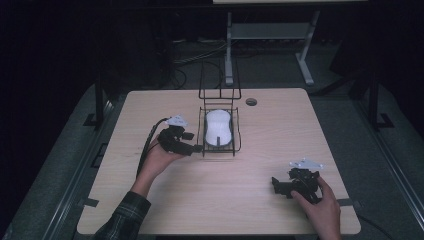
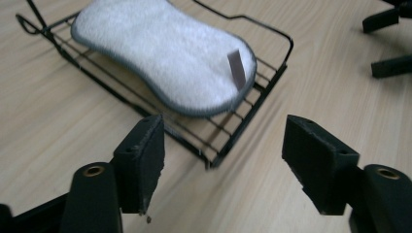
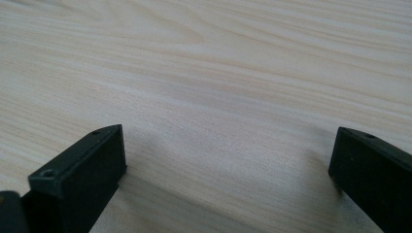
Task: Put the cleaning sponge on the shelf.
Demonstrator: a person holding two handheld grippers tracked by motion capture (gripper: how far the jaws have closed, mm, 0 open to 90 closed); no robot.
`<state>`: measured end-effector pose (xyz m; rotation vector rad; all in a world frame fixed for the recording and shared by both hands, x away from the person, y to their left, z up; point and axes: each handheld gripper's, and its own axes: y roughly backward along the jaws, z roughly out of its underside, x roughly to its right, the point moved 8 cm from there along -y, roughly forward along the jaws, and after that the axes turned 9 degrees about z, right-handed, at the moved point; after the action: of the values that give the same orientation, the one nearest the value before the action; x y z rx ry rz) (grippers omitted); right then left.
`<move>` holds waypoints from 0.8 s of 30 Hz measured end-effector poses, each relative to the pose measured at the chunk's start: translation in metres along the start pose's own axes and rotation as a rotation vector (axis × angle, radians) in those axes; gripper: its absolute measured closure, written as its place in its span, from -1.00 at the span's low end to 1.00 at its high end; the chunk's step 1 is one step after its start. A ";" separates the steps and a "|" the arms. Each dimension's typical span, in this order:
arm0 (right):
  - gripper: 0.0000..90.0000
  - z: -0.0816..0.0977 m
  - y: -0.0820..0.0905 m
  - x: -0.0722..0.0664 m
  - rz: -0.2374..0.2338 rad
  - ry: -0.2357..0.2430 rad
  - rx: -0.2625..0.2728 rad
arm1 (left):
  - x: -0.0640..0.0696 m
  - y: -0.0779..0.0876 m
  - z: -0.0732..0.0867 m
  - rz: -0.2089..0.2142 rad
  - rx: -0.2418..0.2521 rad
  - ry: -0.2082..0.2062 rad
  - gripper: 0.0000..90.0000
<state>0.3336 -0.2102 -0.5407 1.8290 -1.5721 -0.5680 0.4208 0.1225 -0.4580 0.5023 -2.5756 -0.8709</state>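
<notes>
A white oblong sponge (image 1: 218, 128) with a grey edge lies in a low black wire rack (image 1: 220, 152) at the middle of the wooden table (image 1: 280, 130). My left gripper (image 1: 192, 141) sits just left of the rack's near corner, held in a hand with a plaid sleeve. In the left gripper view its jaws (image 2: 223, 141) stand open, nothing between them, with the rack's corner (image 2: 272, 82) and the sponge (image 2: 165, 53) just ahead. My right gripper (image 1: 278, 186) rests at the near right of the table, open over bare wood (image 3: 228, 150). Its two jaws also appear far off in the left gripper view (image 2: 388, 42).
A taller black wire frame (image 1: 219, 82) stands upright just behind the rack. A round cable hole (image 1: 251, 101) sits near the table's far edge. Beyond the table are dark floor, cables and a white desk leg (image 1: 229, 50).
</notes>
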 end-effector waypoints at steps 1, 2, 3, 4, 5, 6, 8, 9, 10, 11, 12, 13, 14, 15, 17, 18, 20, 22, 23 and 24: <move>-1.00 0.000 0.000 0.000 0.000 0.000 0.000 | 0.001 0.001 0.002 -0.002 0.001 0.002 -0.37; -1.00 0.000 0.000 0.000 0.000 0.000 0.000 | 0.002 0.004 0.006 -0.008 0.001 0.003 -0.39; -1.00 0.000 0.000 0.000 0.000 0.000 0.000 | 0.003 0.005 0.008 -0.012 -0.006 0.005 -0.41; -1.00 0.000 0.000 0.000 0.000 0.000 0.000 | 0.003 0.007 0.012 -0.024 -0.004 0.005 -0.47; -1.00 0.000 0.000 0.000 0.000 0.000 0.000 | 0.005 0.008 0.015 -0.028 -0.005 0.011 -0.50; -1.00 0.000 0.000 0.000 0.000 0.000 0.000 | 0.006 0.010 0.018 -0.031 -0.007 0.011 -0.52; -1.00 0.000 0.000 0.000 0.000 0.000 0.000 | 0.008 0.012 0.026 -0.043 -0.018 0.018 -0.61; -1.00 0.000 0.000 0.000 0.000 0.000 0.000 | 0.010 0.013 0.029 -0.046 -0.019 0.017 -0.61; -1.00 0.000 0.000 0.000 0.000 0.000 0.000 | 0.011 0.015 0.032 -0.054 -0.020 0.015 -0.62; -1.00 0.000 0.000 0.000 0.000 0.000 0.000 | 0.011 0.017 0.035 -0.065 -0.025 0.010 -0.64; -1.00 0.000 0.000 0.000 0.000 0.000 0.000 | 0.013 0.019 0.039 -0.078 -0.026 0.007 -0.67; -1.00 0.000 0.000 0.000 0.000 0.000 0.000 | 0.013 0.020 0.041 -0.085 -0.025 0.006 -0.68; -1.00 0.000 0.000 0.000 0.000 0.000 0.000 | 0.015 0.023 0.044 -0.096 -0.023 0.000 -0.69; -1.00 0.000 0.000 0.000 0.000 0.000 0.000 | 0.016 0.025 0.047 -0.100 -0.024 0.000 -0.71; -1.00 0.000 0.000 0.000 0.000 0.000 0.000 | 0.019 0.028 0.052 -0.106 -0.020 -0.004 -0.71; -1.00 0.000 0.000 0.000 0.000 0.000 0.000 | 0.021 0.031 0.056 -0.112 -0.018 -0.007 -0.71; -1.00 0.000 0.000 0.000 0.000 0.000 0.000 | 0.023 0.036 0.063 -0.125 -0.013 -0.009 -0.72; -1.00 0.000 0.000 0.000 0.000 0.000 0.000 | 0.025 0.040 0.069 -0.133 -0.007 -0.008 -0.72; -1.00 0.000 0.000 0.000 0.000 0.001 0.000 | 0.026 0.042 0.072 -0.138 -0.005 -0.009 -0.71; -1.00 0.000 0.000 0.000 0.000 0.000 0.000 | 0.026 0.044 0.076 -0.146 -0.008 -0.013 -0.71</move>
<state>0.3335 -0.2101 -0.5407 1.8297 -1.5717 -0.5675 0.3544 0.1820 -0.4800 0.6914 -2.5721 -0.9347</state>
